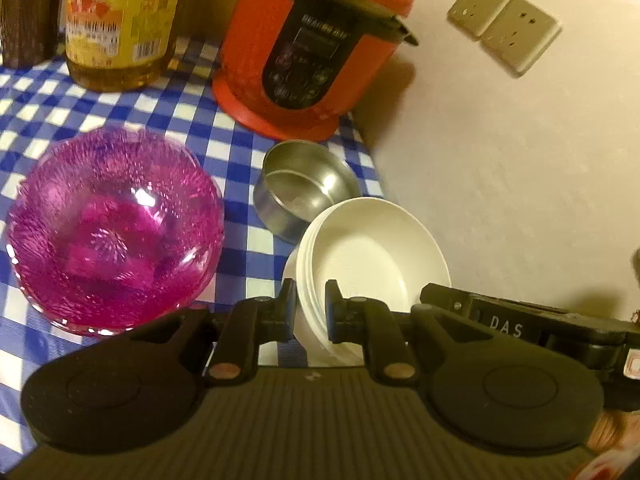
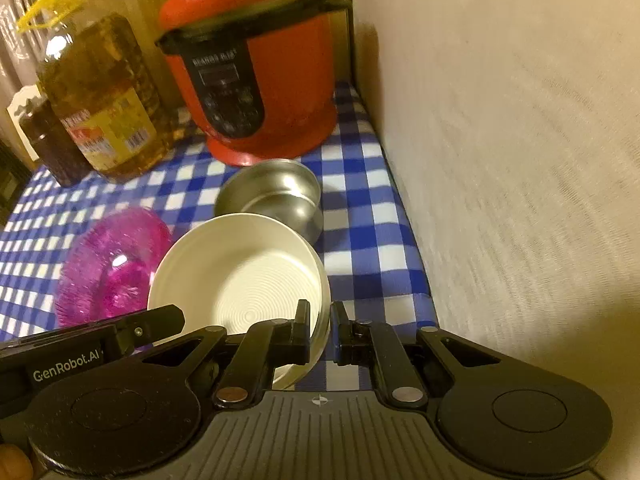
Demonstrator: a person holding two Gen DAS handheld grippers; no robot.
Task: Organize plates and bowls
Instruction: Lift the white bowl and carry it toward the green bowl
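- White plates (image 1: pixel 372 248) (image 2: pixel 240 276), a nested stack with concentric rings on the top one, tilted and gripped at opposite rims by both grippers, above the checked cloth (image 1: pixel 132 116) (image 2: pixel 360 216).
- Left gripper (image 1: pixel 311 312): jaws narrow, clamped across the near rim of the stack; several plate edges show between the fingers (image 1: pixel 289 300).
- Right gripper (image 2: pixel 320 326): jaws narrow, pinching the stack's rim at its right side; the left gripper's body enters this view at lower left.
- Metal bowl (image 1: pixel 306 184) (image 2: pixel 276 196): just behind the stack, upright on the cloth; whether the rims touch cannot be told.
- Pink glass bowl (image 1: pixel 114 228) (image 2: pixel 112 264): left of the stack, close beside it, resting on the cloth.
- Red pressure cooker (image 1: pixel 304 44) (image 2: pixel 256 76): at the back, near the wall corner, just behind the metal bowl.
- Oil bottle (image 1: pixel 120 28) (image 2: pixel 100 100) and dark jar (image 2: pixel 52 144): back left, well apart from the stack.
- Wall (image 1: pixel 500 160) (image 2: pixel 520 160): runs along the cloth's right edge, bearing two sockets (image 1: pixel 504 24); a strip of bare cloth lies between stack and wall in the right wrist view.
- Open cloth: between the pink glass bowl and the bottles.
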